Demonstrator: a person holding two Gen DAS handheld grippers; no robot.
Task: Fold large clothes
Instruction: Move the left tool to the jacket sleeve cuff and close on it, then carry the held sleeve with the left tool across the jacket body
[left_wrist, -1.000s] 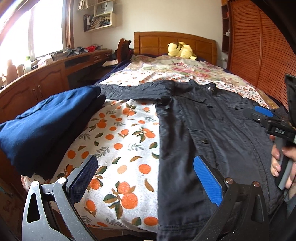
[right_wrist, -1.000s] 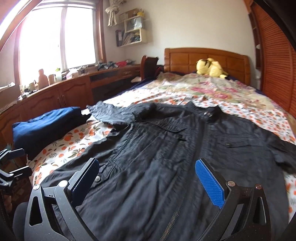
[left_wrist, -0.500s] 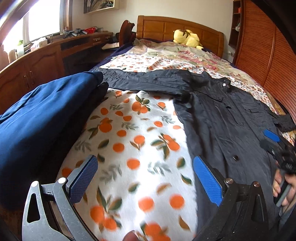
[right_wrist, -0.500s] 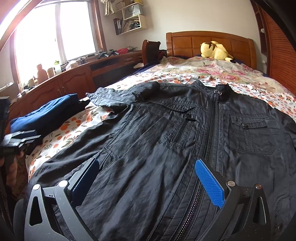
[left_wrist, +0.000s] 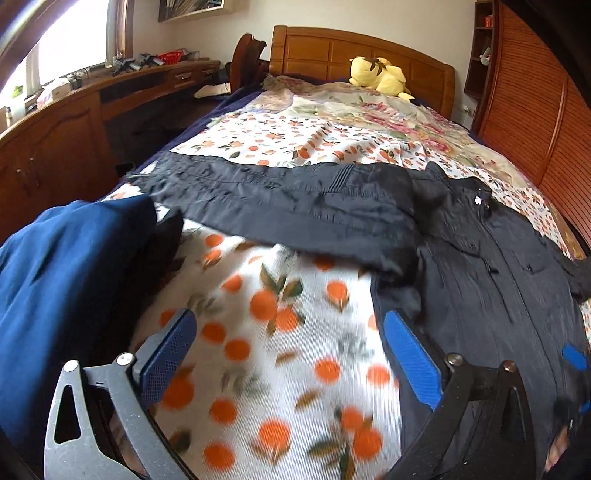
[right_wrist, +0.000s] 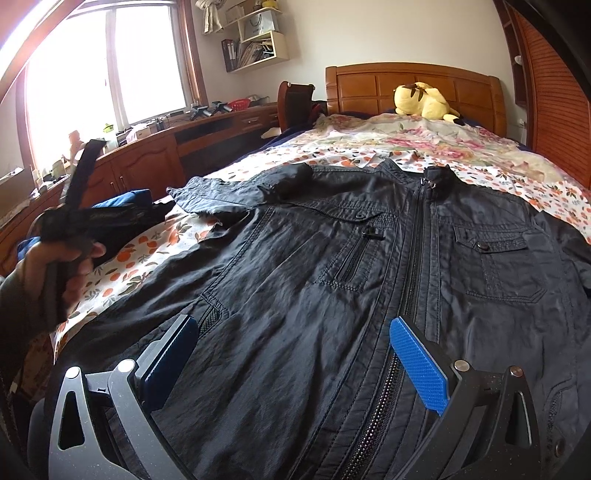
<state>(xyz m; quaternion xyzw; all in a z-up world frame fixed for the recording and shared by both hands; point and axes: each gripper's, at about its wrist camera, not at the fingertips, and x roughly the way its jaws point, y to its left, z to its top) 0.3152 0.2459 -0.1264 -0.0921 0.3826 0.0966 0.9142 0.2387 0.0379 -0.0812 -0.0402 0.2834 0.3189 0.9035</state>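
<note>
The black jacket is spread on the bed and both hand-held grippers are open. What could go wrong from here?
The black jacket looks thin, so a hand-held gripper may pinch the orange-print sheet with it. The sleeve lies close to the blue folded garment and might drag it.

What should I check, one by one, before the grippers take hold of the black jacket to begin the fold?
1. Black jacket lies spread, front up: ok.
2. Zipper closed: ok.
3. Left gripper open, empty: ok.
4. Right gripper open, empty: ok.
5. Left sleeve lies flat, stretched sideways: ok.
6. Folded blue garment clear of the sleeve: cannot tell.
</note>
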